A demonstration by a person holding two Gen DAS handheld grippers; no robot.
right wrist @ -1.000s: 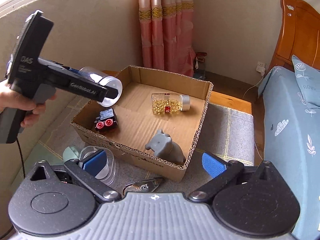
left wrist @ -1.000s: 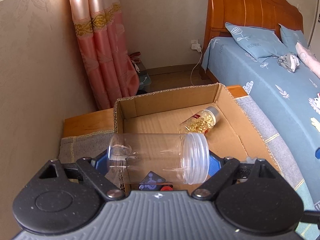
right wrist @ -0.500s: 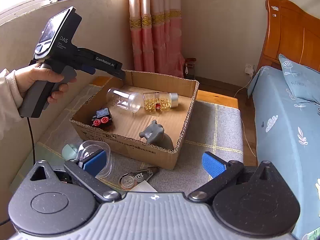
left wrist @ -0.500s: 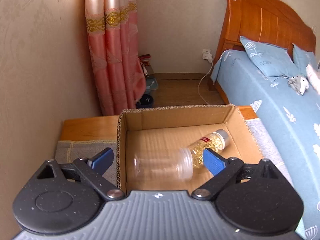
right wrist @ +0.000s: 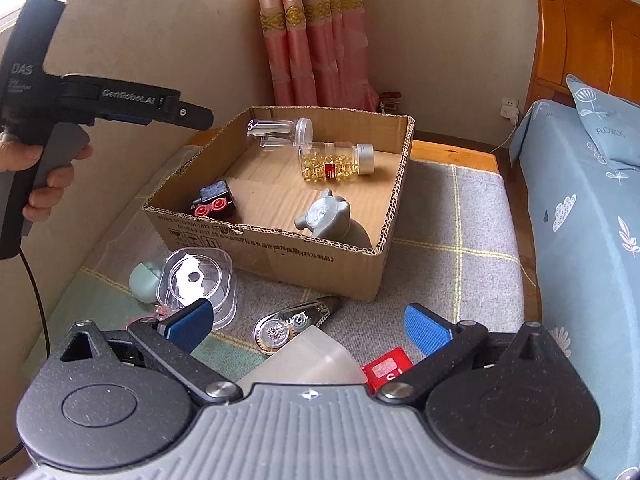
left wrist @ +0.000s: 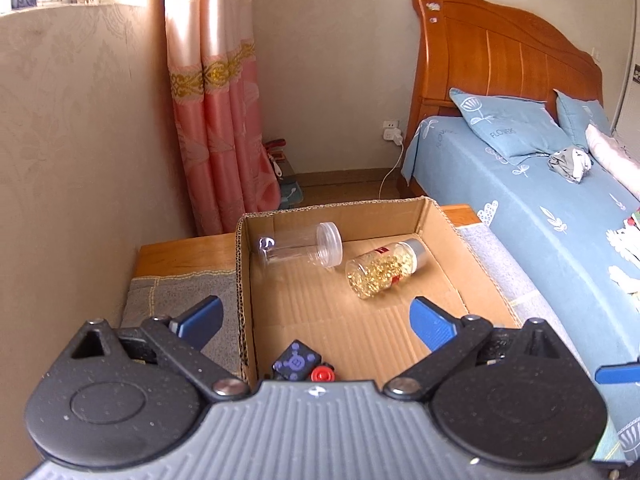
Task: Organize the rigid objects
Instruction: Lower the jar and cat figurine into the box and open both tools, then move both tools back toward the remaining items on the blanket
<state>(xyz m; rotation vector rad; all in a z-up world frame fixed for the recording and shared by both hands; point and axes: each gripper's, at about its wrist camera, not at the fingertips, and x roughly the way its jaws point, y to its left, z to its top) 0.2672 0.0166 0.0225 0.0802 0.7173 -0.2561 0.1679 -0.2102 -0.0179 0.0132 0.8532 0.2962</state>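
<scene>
A cardboard box (right wrist: 316,250) (left wrist: 242,264) stands on a grey plaid cloth. In it lie a clear empty jar (left wrist: 300,245) (right wrist: 280,133), a bottle of golden capsules (left wrist: 382,270) (right wrist: 336,160), a black toy with red wheels (right wrist: 214,202) (left wrist: 298,365) and a grey elephant figure (right wrist: 330,218). My left gripper (left wrist: 316,320) is open and empty, held above the box's near left corner; it also shows in the right wrist view (right wrist: 176,110). My right gripper (right wrist: 306,320) is open and empty over loose items in front of the box.
On the cloth (right wrist: 452,240) before the box lie a clear plastic case (right wrist: 200,276), a pale green round thing (right wrist: 145,282), a correction tape dispenser (right wrist: 292,322), a frosted cup (right wrist: 308,360) and a red packet (right wrist: 388,368). A bed (left wrist: 540,216) is right, wall and curtain left.
My left gripper opened and let go of the clear jar, which now lies in the box's far left corner. The left gripper pulled back and up. The right gripper drew back slightly.
</scene>
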